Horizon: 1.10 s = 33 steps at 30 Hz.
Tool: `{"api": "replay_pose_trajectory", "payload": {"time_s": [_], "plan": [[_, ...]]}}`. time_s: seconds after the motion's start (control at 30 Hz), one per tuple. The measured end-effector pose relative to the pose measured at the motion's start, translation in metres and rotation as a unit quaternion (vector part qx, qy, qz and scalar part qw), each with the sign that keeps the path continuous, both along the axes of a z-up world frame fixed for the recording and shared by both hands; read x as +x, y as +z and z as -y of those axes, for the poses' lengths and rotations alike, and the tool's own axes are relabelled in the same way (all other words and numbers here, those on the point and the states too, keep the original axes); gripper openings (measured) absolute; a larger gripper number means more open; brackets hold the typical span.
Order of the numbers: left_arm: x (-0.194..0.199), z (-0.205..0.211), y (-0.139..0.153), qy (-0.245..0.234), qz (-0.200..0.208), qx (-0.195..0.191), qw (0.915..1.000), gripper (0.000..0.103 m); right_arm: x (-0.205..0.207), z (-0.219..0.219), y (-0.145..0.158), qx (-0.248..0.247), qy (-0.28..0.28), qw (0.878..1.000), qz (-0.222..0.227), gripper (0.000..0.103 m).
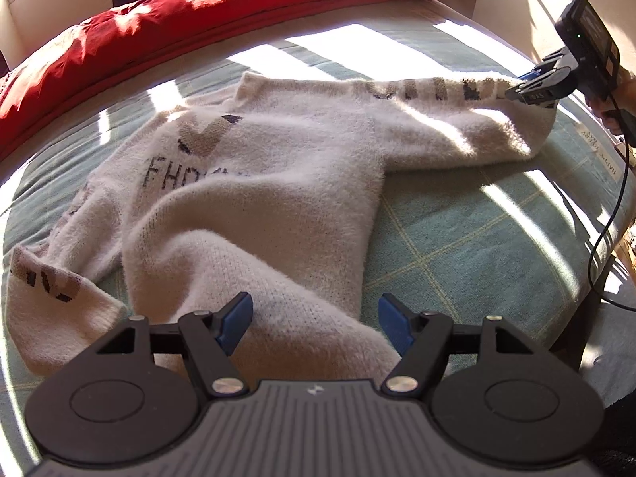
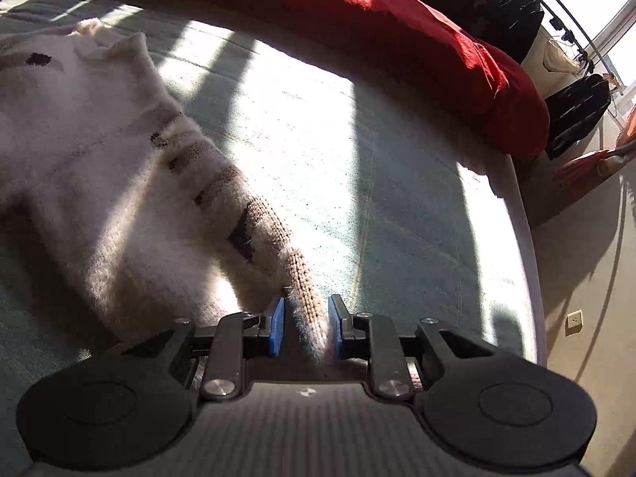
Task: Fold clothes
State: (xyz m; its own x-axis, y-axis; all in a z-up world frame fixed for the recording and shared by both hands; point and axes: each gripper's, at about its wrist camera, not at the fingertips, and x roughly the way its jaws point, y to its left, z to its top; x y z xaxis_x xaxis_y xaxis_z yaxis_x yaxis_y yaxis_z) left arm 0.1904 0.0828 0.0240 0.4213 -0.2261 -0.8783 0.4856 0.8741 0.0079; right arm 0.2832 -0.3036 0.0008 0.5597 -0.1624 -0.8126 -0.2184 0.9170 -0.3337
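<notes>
Item 1, left gripper: I am holding it low over the near hem of the sweater, fingers pointing forward along the garment. Its blue pads are standing wide apart with nothing between them, the fabric lying just beneath.

Item 2, right gripper: I am seeing it at the far right edge of the left wrist view, reaching in level from the side, a hand wrapped round its handle and a black cable hanging down. The sleeve cuff is sitting between the pads, which are drawn in close around it; a sliver of gap shows on either side (so I cannot tell whether the grip is firm). The sleeve is running stretched out from the body, lifted slightly.

Item 3, white fuzzy sweater: lying spread face up on the green checked bed cover, other sleeve bent at lower left. Knitted lettering is reading "FHO", the rest lost in a fold, under a brown heart.

Item 4, red duvet: bunching along the far side of the bed.
</notes>
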Motion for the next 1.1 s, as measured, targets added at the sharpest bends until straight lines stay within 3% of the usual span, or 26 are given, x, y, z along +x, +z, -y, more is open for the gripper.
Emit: {"api": "replay_pose_trajectory", "payload": {"time_s": [0.03, 0.13, 0.23, 0.3, 0.43, 0.5, 0.6, 0.77, 0.87, 1.03, 1.07, 1.1], "plan": [[0.001, -0.001, 0.0, 0.004, 0.001, -0.002, 1.0, 0.071, -0.003, 0.0, 0.009, 0.024, -0.006, 1.0, 0.01, 0.041], [0.002, -0.005, 0.001, 0.009, 0.004, -0.007, 0.9999, 0.071, -0.01, -0.007, 0.03, 0.096, -0.006, 0.995, 0.027, 0.049], [0.005, -0.008, 0.001, 0.016, 0.009, -0.009, 0.9998, 0.071, -0.01, -0.018, 0.031, 0.222, -0.001, 0.975, -0.014, 0.054], [0.006, -0.011, 0.002, 0.021, 0.013, -0.01, 0.9996, 0.071, -0.006, -0.029, 0.014, 0.313, -0.005, 0.948, -0.061, 0.056], [0.009, -0.026, 0.005, 0.043, 0.02, -0.022, 0.9987, 0.071, 0.0, -0.054, -0.037, 0.454, -0.038, 0.879, -0.14, 0.056], [0.009, -0.035, 0.006, 0.054, 0.02, -0.025, 0.998, 0.071, 0.001, -0.066, -0.072, 0.509, -0.078, 0.84, -0.168, 0.057], [0.009, -0.049, 0.005, 0.068, 0.02, -0.026, 0.9971, 0.071, 0.006, -0.078, -0.111, 0.563, -0.127, 0.798, -0.176, 0.057], [0.009, -0.072, -0.001, 0.093, 0.016, -0.03, 0.9951, 0.071, 0.013, -0.092, -0.131, 0.611, -0.158, 0.766, -0.121, 0.058], [0.012, -0.084, -0.008, 0.108, 0.008, -0.036, 0.9935, 0.071, 0.024, -0.101, -0.137, 0.625, -0.171, 0.757, -0.087, 0.059], [0.018, -0.101, -0.019, 0.136, -0.007, -0.042, 0.9898, 0.071, 0.031, -0.109, -0.136, 0.622, -0.162, 0.765, -0.038, 0.057], [0.019, -0.103, -0.02, 0.14, -0.009, -0.044, 0.9891, 0.071, 0.031, -0.109, -0.134, 0.62, -0.16, 0.768, -0.033, 0.054], [0.02, -0.105, -0.021, 0.142, -0.012, -0.045, 0.9888, 0.071, 0.032, -0.106, -0.132, 0.614, -0.158, 0.773, -0.029, 0.042]]}}
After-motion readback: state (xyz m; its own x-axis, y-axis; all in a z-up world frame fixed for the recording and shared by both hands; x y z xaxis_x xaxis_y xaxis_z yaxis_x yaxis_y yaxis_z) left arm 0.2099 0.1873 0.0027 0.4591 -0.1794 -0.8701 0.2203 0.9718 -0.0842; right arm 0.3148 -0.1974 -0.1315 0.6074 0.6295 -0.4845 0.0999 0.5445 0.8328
